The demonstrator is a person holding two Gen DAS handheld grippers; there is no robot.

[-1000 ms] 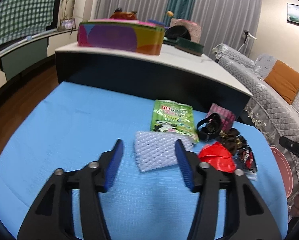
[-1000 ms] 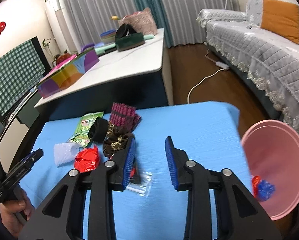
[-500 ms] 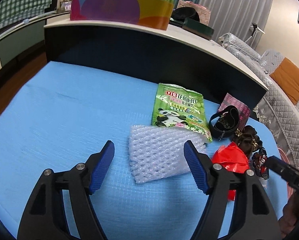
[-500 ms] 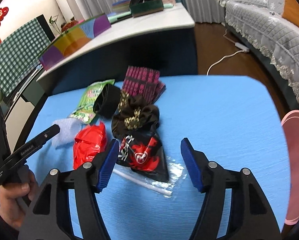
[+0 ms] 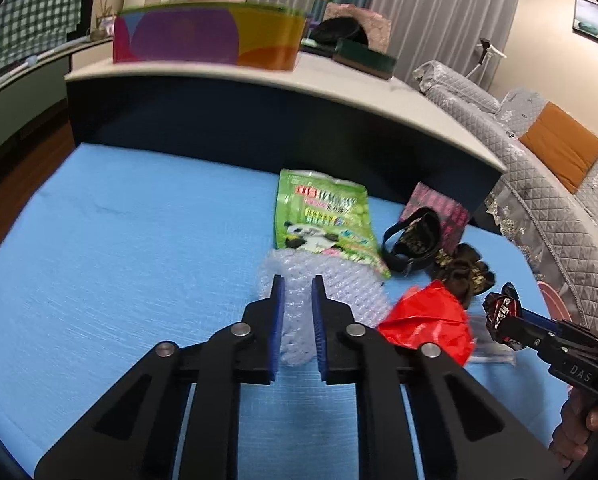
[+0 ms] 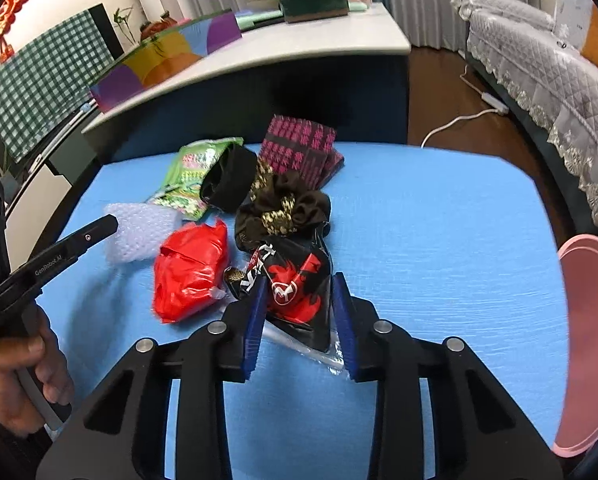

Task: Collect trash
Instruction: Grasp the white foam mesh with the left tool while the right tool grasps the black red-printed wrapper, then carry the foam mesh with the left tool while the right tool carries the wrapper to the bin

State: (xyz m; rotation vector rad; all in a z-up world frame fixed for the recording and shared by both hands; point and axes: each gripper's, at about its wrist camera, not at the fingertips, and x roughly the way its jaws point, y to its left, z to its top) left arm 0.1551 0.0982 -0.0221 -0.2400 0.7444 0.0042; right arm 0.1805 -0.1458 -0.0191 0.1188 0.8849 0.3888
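Both hand-held grippers newly narrowed: left (image 5: 297, 289) pinching one bubble wrap (image 5: 331, 292); right (image 6: 299, 290) around one black-red wrapper (image 6: 299, 276).

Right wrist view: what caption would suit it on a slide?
Right tongs closing around a black-and-red wrapper on the blue table, pink bin waiting at the right edge.

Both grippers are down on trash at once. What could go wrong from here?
1. The left gripper has just closed on a narrow pinch of soft bubble wrap; it may slip out when lifted.
2. The right gripper, also closing, straddles the black-and-red wrapper lying on a clear bag, which could drag along.
3. The pink bin sits off the table's right edge; loose pieces could drop short.
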